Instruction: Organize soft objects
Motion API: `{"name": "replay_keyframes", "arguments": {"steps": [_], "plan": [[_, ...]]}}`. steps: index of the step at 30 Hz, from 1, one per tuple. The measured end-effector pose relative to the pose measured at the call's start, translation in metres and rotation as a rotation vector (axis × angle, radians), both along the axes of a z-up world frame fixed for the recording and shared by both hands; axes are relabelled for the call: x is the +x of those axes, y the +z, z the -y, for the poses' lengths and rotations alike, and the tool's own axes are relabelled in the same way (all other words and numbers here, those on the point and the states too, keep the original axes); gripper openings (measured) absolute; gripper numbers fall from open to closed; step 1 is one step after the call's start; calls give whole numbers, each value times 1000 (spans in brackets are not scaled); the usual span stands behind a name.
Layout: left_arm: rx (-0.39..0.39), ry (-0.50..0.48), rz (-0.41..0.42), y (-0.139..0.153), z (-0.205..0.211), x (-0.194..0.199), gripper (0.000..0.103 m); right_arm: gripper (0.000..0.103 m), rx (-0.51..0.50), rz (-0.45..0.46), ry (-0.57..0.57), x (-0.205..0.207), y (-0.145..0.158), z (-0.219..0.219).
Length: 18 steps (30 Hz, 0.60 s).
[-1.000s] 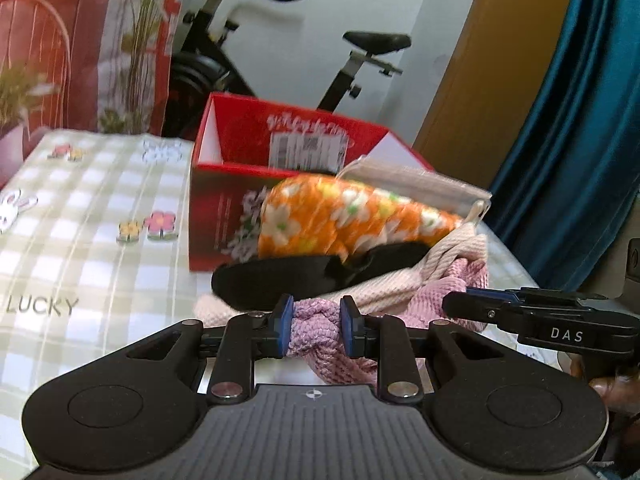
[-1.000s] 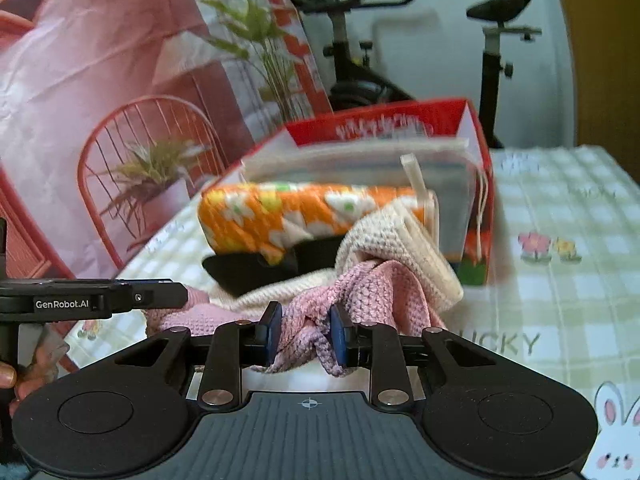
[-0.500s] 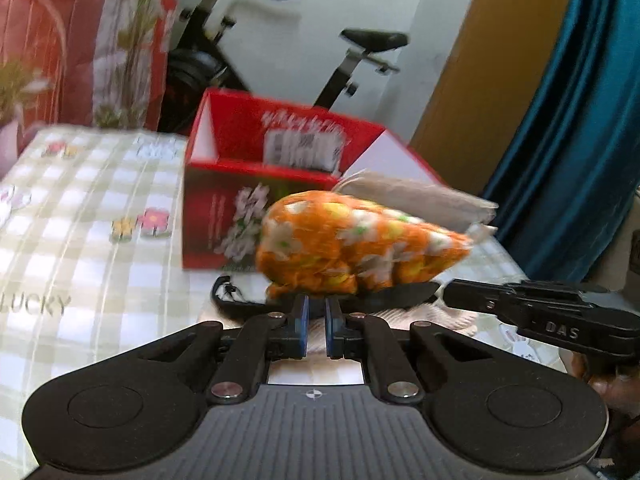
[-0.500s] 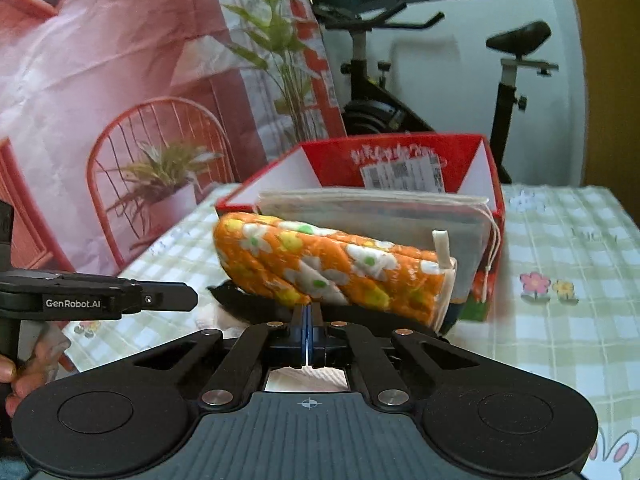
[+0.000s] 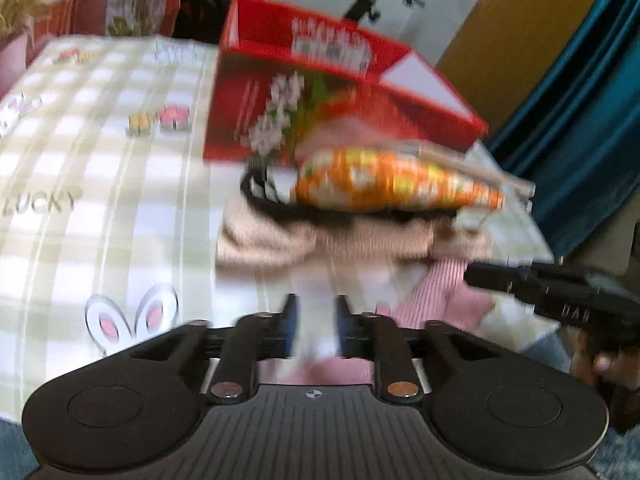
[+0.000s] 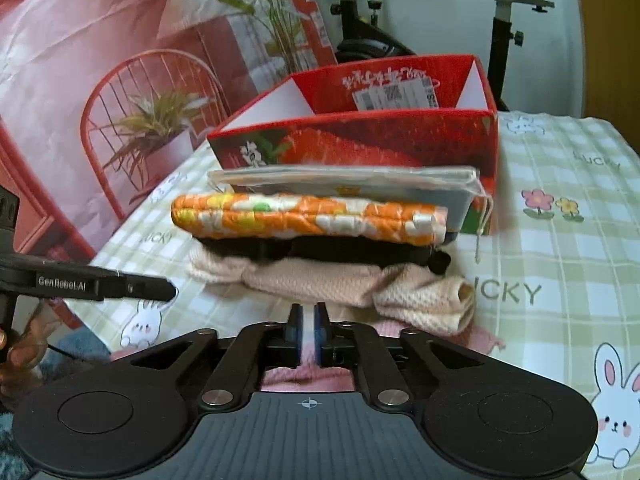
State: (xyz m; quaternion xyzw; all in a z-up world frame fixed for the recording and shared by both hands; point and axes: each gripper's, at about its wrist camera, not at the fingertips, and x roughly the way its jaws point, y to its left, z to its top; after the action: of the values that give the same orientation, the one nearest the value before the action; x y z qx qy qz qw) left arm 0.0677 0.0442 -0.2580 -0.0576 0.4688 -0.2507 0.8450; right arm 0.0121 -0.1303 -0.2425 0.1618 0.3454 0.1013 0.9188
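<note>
A stack lies on the checked tablecloth in front of a red box [image 6: 360, 136]. An orange floral pouch [image 6: 308, 216] and a clear flat bag [image 6: 348, 178] are on top, over a black item [image 6: 320, 250] and a cream knitted cloth [image 6: 340, 284]. A pink knitted cloth [image 6: 304, 376] spreads under both grippers. My right gripper [image 6: 307, 332] hovers over the pink cloth, its jaws opening by a narrow gap. The left wrist view is blurred. There my left gripper [image 5: 314, 332] is opening wider above the pink cloth [image 5: 440, 292], pads not pressing on it.
The red box [image 5: 320, 92] is open at the top, right behind the stack. The tablecloth [image 6: 560, 240] runs to the right of the stack, with its edge near both grippers. An exercise bike, a plant backdrop and a blue curtain [image 5: 580, 100] stand beyond the table.
A second ago both grippers gripped bunched pink cloth. They shut fully, sank and tilted down toward the table, and their jaws have now parted. The pink cloth lies low beneath them.
</note>
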Motion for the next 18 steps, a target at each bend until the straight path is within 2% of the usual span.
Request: {"name": "replay_keyframes", "arguments": {"steps": [1,2,7,11,14,18], "plan": [[2,-5,-5,-2,0,-2,49,17,-2,-8,-3,-1,-1,1],[-1,-12,-8,-2,-1,-4,52,20,-2,-20,-1,-1,-3,1],[-9,-18,-10,-5,-2,-5,52,24,-6,-90,78,9,-15,-8],[-17,6,-21,-7,-2,0,52,32,-101,-160,174,24,-29,-32],[-24,27,-18,-7,-3,4,52,31,-112,-170,175,32,-34,-34],[-28,47,-16,-7,-5,7,52,18,-97,-151,137,36,-35,-29]]}}
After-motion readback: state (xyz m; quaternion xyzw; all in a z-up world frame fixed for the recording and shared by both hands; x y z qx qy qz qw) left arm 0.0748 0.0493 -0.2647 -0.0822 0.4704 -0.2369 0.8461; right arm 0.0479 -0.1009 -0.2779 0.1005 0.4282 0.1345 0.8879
